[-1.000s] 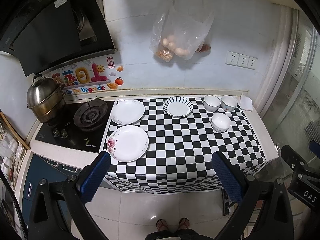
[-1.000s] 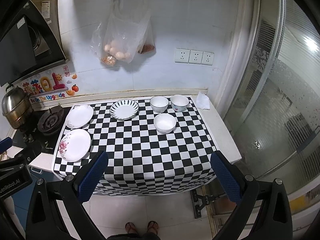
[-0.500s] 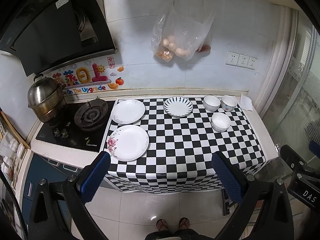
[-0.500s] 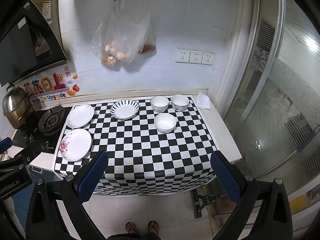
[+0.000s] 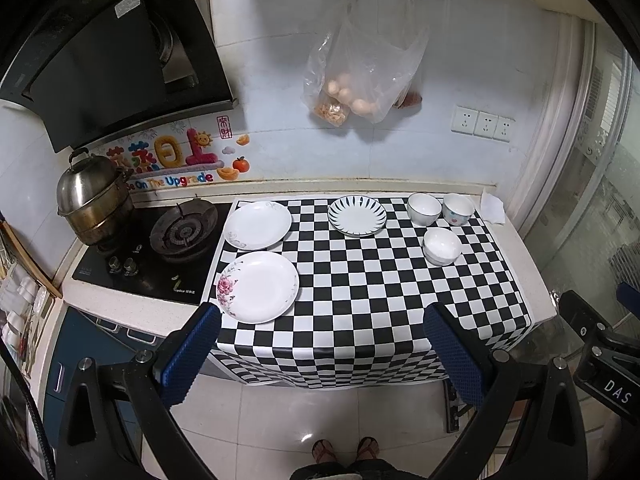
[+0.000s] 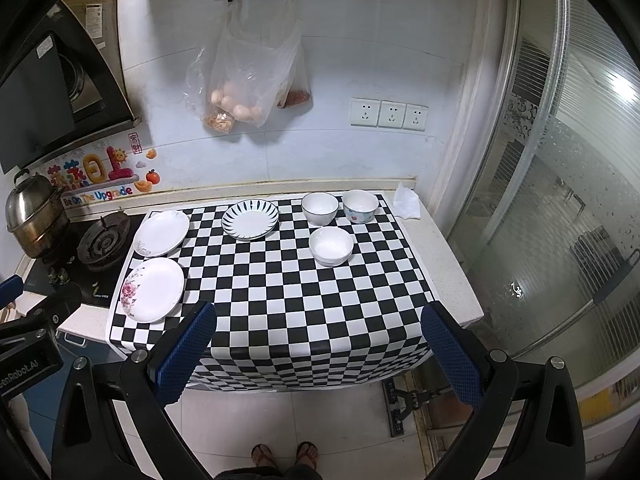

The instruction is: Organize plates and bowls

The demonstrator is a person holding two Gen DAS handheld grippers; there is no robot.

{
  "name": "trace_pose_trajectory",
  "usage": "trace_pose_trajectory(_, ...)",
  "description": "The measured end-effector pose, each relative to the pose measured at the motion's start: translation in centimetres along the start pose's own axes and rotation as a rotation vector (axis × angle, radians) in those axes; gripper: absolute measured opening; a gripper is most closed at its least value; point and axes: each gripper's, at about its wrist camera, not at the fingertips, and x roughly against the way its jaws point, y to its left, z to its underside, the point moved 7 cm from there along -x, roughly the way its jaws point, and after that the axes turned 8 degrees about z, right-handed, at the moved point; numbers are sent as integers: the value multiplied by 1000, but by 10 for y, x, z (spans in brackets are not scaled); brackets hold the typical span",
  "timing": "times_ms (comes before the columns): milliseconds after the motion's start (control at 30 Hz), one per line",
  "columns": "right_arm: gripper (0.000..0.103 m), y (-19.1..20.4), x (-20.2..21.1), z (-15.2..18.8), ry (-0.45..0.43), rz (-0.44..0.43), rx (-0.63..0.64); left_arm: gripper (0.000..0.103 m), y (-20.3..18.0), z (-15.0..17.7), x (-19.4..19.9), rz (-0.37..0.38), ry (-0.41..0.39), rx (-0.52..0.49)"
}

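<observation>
Nothing has moved: both tools (left (image 5: 320,344), right (image 6: 318,340)) gape wide above glossy round plates, seemingly ceramic.

Kitchen bench and wall, seen from above.

A black-and-white checkered cloth (image 5: 360,300) covers the bench (image 6: 448,264) and hangs over its front edge. Left of it sits a black gas hob (image 5: 160,252) with a steel steamer pot (image 5: 94,200) on the far burner, under a dark range hood (image 5: 104,64). A clear plastic bag (image 6: 248,76) hangs from a wall rail, near three sockets (image 6: 390,114). A crumpled tissue (image 6: 406,202) lies at the bench's back right corner.
</observation>
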Motion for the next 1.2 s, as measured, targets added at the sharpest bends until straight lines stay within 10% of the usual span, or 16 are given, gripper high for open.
trace_pose_trajectory(1200,103,10,-4,-5,5,-11,-14,103,6,-11,-20,2,14,6)
